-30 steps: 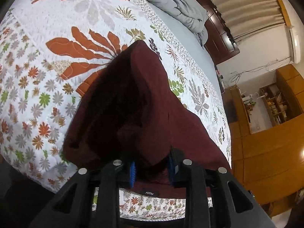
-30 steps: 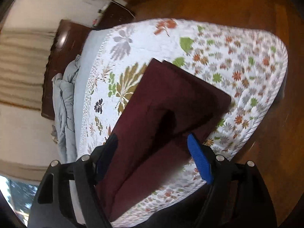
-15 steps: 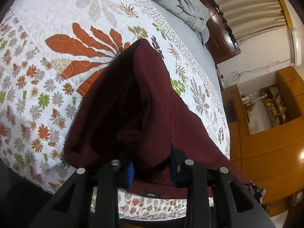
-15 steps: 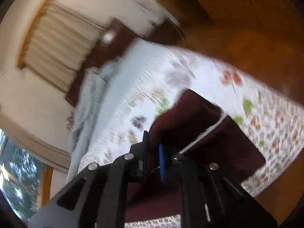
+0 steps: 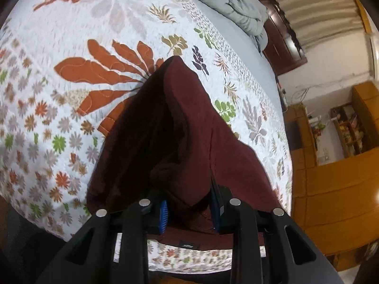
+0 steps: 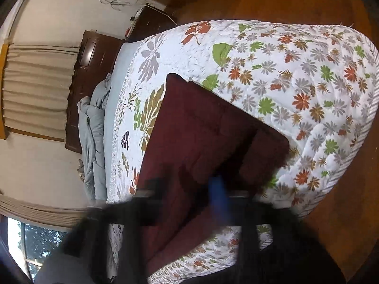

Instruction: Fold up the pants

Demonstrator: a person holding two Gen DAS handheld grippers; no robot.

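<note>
**Ana:** Right hand has swung since half a second back. Then its view was tipped up toward the headboard with a pinch of cloth raised; now it looks down over the bed [image 6: 308, 82] with the pants [image 6: 201, 130] lying along it. The left view has hardly shifted.

**Ben:** And the grips?

**Ana:** The left gripper [image 5: 189, 209] has its fingers clamped on a thick bunch of the pants [image 5: 180, 123], lifted into a hump off the quilt [image 5: 71, 35]. The right gripper [image 6: 187, 189] is smeared. Its fingers have just been closing and maroon cloth lies between them, but I cannot tell whether they bite.

**Ben:** What could go wrong?

**Ana:** I'd say a lopsided fold. If only the left side truly holds, carrying the cloth over would drag one corner and leave the other behind, twisting the layers. The garment also sits near the foot edge of the bed, so a pull toward the person could slide it over the rim toward the floor [image 6: 308, 0]. A bunched grip may also drop the inner layers halfway.

**Ben:** How do the pants look?

**Ana:** Dark maroon, soft and fairly thick. From the right they make a long rectangle with stepped edges at the far end, so already doubled, I think. From the left they rise to a peak, with a small black label [image 5: 188, 246] at the near hem.
</note>
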